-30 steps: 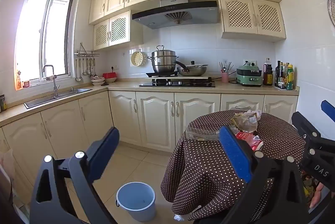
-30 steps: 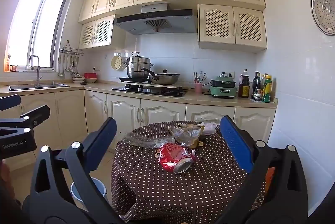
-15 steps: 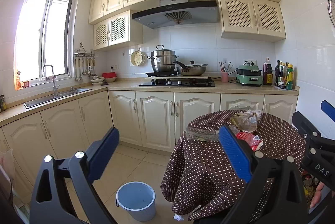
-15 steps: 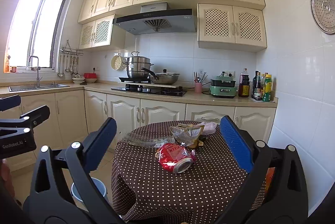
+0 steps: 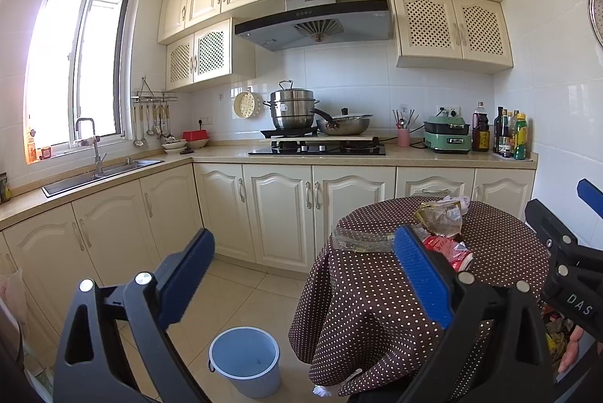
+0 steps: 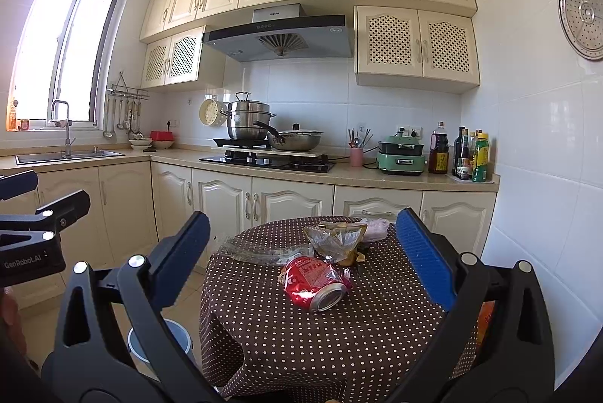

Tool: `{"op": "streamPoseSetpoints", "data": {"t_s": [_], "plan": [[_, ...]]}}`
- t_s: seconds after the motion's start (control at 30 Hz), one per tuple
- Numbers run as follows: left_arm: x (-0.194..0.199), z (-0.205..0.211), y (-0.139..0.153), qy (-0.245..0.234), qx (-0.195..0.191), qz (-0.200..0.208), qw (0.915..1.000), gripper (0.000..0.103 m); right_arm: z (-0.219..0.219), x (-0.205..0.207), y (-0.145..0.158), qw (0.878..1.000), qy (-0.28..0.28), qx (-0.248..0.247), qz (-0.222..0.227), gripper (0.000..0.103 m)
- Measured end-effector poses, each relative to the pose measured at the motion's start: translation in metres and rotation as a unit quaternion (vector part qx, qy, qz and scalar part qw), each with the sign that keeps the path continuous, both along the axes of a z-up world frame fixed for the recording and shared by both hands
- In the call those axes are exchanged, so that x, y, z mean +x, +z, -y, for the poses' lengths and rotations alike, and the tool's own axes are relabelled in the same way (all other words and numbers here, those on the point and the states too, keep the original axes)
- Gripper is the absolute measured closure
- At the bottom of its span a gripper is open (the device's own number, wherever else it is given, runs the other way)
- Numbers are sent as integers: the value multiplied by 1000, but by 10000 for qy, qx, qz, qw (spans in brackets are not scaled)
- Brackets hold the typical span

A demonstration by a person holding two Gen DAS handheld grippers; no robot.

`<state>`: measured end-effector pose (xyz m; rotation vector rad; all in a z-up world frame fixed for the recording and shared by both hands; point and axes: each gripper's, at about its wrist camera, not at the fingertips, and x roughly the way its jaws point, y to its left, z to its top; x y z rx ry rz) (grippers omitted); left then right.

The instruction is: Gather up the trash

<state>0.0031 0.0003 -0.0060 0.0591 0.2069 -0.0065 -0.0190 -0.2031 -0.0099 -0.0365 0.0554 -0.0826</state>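
A crushed red can (image 6: 314,284) lies on the round table with the brown dotted cloth (image 6: 339,339). Behind it lie a crumpled brownish wrapper (image 6: 335,241), a clear plastic wrapper (image 6: 260,250) and a pale pink wad (image 6: 375,229). The same trash shows in the left wrist view: the can (image 5: 448,248) and the brownish wrapper (image 5: 439,216). A light blue bin (image 5: 245,361) stands on the floor left of the table. My right gripper (image 6: 301,252) is open and empty, in front of the table. My left gripper (image 5: 301,275) is open and empty, above the floor left of the table.
Cream cabinets and a counter (image 5: 320,156) with a hob, pots and bottles run along the back wall. A sink (image 5: 98,173) is at the left under the window. The tiled floor (image 5: 241,290) lies between the cabinets and the table. A white tiled wall (image 6: 546,214) is close on the right.
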Motion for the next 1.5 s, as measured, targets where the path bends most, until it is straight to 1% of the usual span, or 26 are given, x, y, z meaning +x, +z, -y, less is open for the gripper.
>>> {"op": "streamPoseSetpoints", "data": {"t_s": [0.8, 0.87, 1.5], "plan": [[-3, 4, -7, 2, 18, -67, 10000, 8, 3, 4, -6, 10000, -17, 2, -86, 6], [2, 2, -5, 5, 15, -86, 10000, 8, 3, 5, -7, 9999, -25, -5, -111, 6], [6, 5, -7, -9, 68, -180, 9998, 8, 6, 10, -11, 9997, -74, 56, -234, 6]]}}
